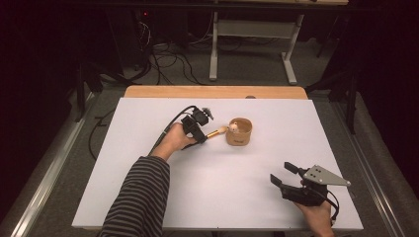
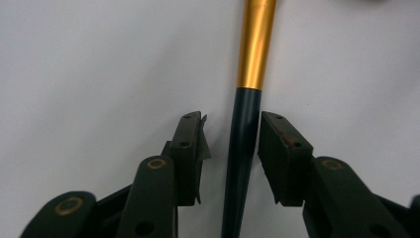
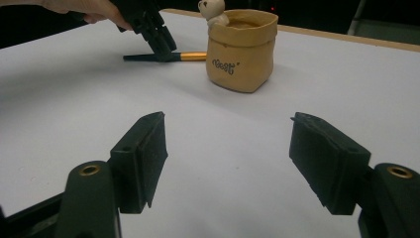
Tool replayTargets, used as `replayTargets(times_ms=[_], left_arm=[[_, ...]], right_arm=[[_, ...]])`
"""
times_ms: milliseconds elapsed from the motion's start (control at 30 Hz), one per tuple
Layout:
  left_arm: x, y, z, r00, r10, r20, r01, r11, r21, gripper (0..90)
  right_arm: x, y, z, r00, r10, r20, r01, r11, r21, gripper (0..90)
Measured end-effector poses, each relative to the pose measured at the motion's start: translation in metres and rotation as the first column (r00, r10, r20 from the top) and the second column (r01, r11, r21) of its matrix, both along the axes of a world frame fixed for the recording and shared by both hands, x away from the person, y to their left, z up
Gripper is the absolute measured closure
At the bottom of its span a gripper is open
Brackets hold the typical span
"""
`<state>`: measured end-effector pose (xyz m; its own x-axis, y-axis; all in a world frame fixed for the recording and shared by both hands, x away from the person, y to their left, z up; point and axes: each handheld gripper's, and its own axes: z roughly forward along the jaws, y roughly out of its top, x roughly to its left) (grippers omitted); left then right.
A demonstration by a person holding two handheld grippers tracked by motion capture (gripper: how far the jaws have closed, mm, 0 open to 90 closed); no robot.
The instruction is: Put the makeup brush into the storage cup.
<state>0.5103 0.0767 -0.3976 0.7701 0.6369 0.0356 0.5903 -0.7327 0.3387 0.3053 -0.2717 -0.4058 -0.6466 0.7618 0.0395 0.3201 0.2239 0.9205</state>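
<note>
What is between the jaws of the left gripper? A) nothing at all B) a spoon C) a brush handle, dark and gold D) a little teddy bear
C: in the left gripper view the brush lies on the white table between the left gripper jaws, dark handle then gold band.

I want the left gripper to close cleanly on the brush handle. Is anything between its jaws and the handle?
Nothing visible. In the left gripper view, the brush handle lies between the left gripper jaws, with bare white table in the gaps either side.
</note>
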Motion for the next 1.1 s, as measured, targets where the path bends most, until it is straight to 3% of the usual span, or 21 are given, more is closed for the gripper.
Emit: replayTargets(times_ms=[533, 1100], left_arm=[[-0.0017, -0.0034, -0.0007, 0.999, -0.044, -0.011, 0.044, 0.999, 0.006, 77.4], [0.0002, -0.0037, 0.0001, 0.9983, -0.051, -0.027, 0.051, 0.9986, 0.012, 78.1]], right_arm=[[0.0002, 0.0006, -0.0002, 1.0, 0.001, 0.001, -0.001, 1.0, -0.003, 32.3], [0.0006, 0.0006, -0.0005, 1.0, 0.003, 0.002, -0.003, 1.0, -0.005, 32.3]])
